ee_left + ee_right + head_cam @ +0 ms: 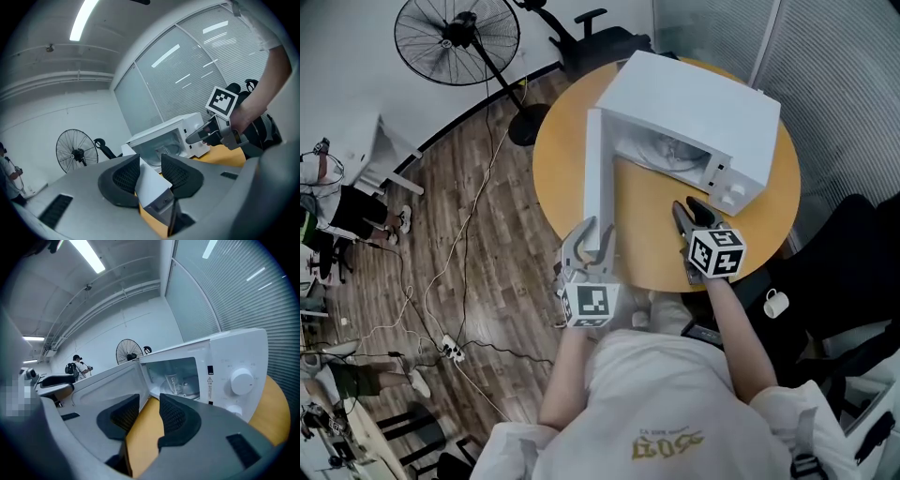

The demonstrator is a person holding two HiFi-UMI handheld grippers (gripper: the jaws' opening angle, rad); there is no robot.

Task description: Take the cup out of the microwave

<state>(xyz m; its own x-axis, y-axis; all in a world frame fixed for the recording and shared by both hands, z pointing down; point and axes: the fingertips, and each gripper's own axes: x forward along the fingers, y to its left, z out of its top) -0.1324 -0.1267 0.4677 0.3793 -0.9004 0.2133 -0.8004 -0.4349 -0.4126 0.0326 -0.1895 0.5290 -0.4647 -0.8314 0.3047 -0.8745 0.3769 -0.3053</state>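
A white microwave (694,108) stands on a round yellow table (652,244) with its door (598,178) swung open toward me. Inside, a clear cup (172,382) stands on the glass turntable; from the head view the cavity (667,152) shows only faint glass shapes. My left gripper (592,236) is at the door's free end, and the white door edge (152,183) sits pinched between its pads. My right gripper (686,208) hovers over the table in front of the opening, short of the cavity. Its jaws (150,401) are open with only tabletop between them.
The control panel with two knobs (242,383) is to the right of the opening. A standing fan (457,37) and an office chair (602,39) stand beyond the table. A white mug (776,303) rests on dark furniture at my right. Cables and a power strip (450,349) lie on the wooden floor.
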